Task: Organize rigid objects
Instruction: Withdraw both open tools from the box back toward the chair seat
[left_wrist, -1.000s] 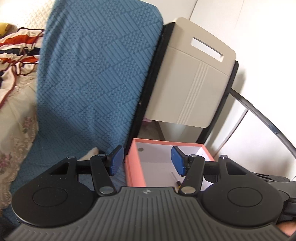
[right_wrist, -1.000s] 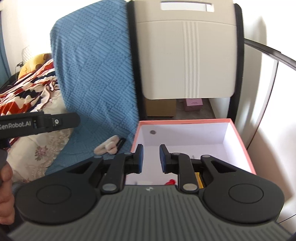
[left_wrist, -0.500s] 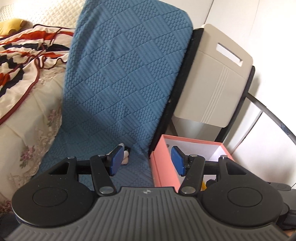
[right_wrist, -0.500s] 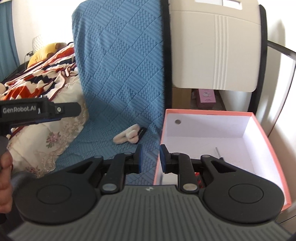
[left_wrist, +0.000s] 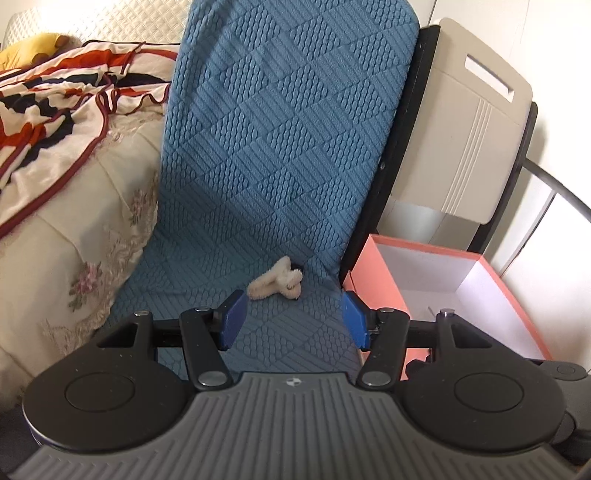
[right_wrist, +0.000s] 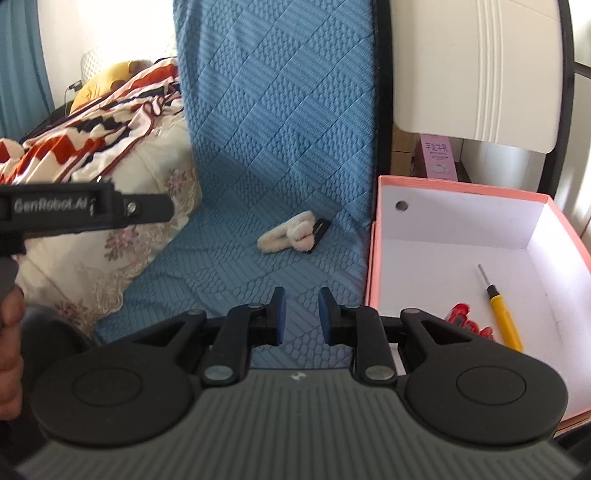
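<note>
A blue quilted cover (left_wrist: 280, 155) runs down from an upright back and spreads forward as the surface both grippers look across, and it fills the middle of each view. To its left lies a cream flowered quilt (left_wrist: 74, 236) with a red, white and dark striped blanket (left_wrist: 55, 99) over it. To its right a beige panel (left_wrist: 465, 122) with a slot handle stands upright in a black frame, and below that sits a pink box (right_wrist: 373, 266) with a white inside, touching the edge of the blue cover. In the right wrist view a yellow screwdriver (right_wrist: 504, 314) lies on the box floor with its metal tip pointing away, and a red object (right_wrist: 467, 321) lies just beside it, partly hidden behind the gripper's arm. A fluffy cream hair clip (left_wrist: 277, 284) lies on the blue cover near the box, apart from it, and the right wrist view shows a dark flat part (right_wrist: 319, 230) at its right end. The left gripper (left_wrist: 293, 325) is spread wide with nothing between its blue pads, the clip lying just beyond them. The right gripper (right_wrist: 301, 315) has its pads close together with a narrow gap, holding nothing, over the blue cover beside the box wall
</note>
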